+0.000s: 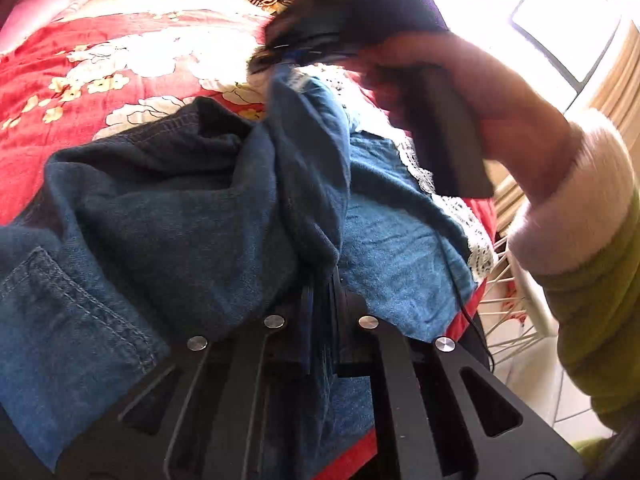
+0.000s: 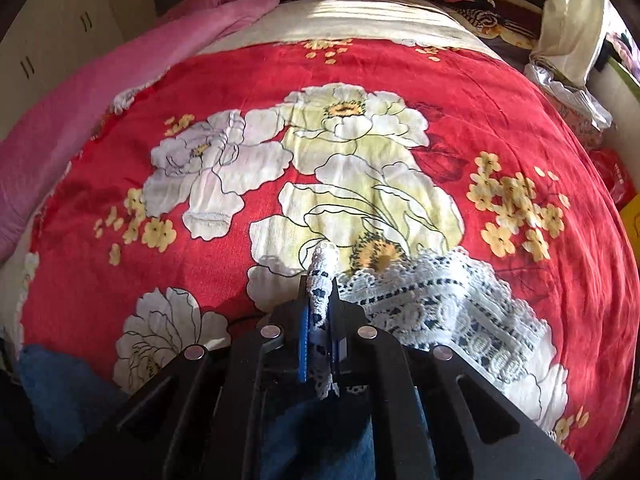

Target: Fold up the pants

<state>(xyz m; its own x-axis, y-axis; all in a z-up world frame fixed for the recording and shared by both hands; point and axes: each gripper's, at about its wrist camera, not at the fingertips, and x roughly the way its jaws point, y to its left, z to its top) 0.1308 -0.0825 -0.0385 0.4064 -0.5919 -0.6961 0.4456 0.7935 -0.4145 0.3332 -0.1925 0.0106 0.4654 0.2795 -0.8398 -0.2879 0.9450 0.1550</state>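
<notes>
Left wrist view: your left gripper (image 1: pixel 320 304) is clamped on a fold of the blue denim pants (image 1: pixel 168 216); they lie rumpled on the red floral blanket (image 1: pixel 72 80), rising toward your right gripper (image 1: pixel 296 54). Right wrist view: your right gripper (image 2: pixel 320 312) pinches the pants' white lace hem (image 2: pixel 440 312), pointing away over the blanket (image 2: pixel 500 112).

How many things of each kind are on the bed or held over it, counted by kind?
Jeans: 1
Grippers: 2, left and right, both shut on the jeans
Red bedspread: 1
Pink blanket: 1
Total: 5
</notes>
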